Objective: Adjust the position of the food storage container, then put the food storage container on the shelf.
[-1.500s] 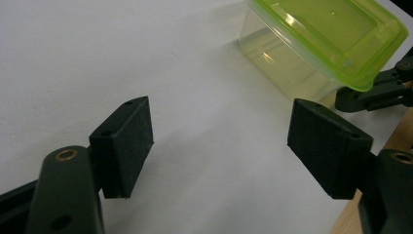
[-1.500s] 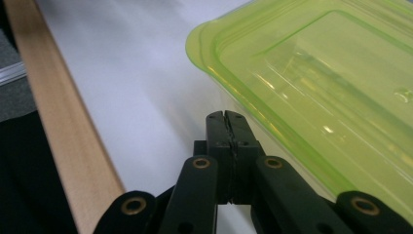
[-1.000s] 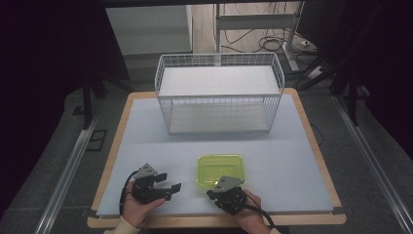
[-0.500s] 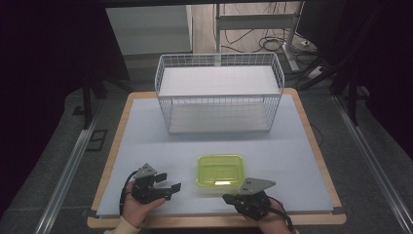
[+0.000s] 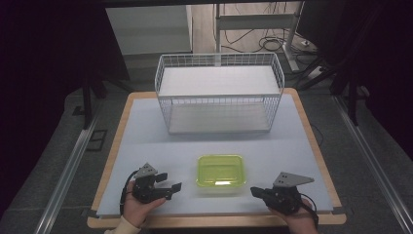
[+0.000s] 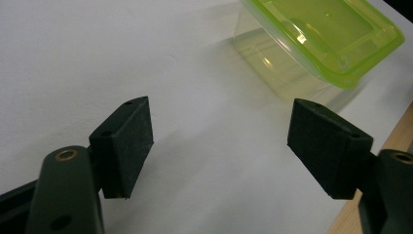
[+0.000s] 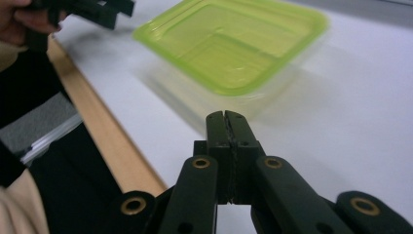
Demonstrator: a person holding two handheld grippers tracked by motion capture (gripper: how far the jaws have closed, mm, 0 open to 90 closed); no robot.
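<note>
High view: green-lidded container (image 5: 220,171) sat on the white table mat (image 5: 146,136), lower centre of the frame, lid on. Left gripper (image 5: 170,184) lay at lower left, held in a hand (image 5: 139,207), its jaws spread apart and pointing toward the container's left side; near it, not touching. Right gripper (image 5: 254,191) lay at lower right, its tip pointing toward the container's lower right corner, a gap of bare mat between them. Grey three-cornered plates showed on top of both grippers. White wire basket (image 5: 218,92) stood in the upper centre of the frame, well apart from the container and both grippers. Wooden table edge (image 5: 214,222) ran along the bottom of the frame.

Left gripper view: both black pads rose from the lower left and lower right, released, with a wide stretch of bare white mat between them and nothing held. Container (image 6: 321,41) was in the upper right of the frame, beyond the jaws, its clear body under the green lid. A strip of wooden edge showed at lower right.

Right gripper view: jaws were clenched, pads pressed together at centre frame with nothing between them. Container (image 7: 234,44) was in the upper centre, just beyond the tips, slightly blurred, not touched. Left gripper and its hand appeared at upper left. Wooden edge ran diagonally across the left.
</note>
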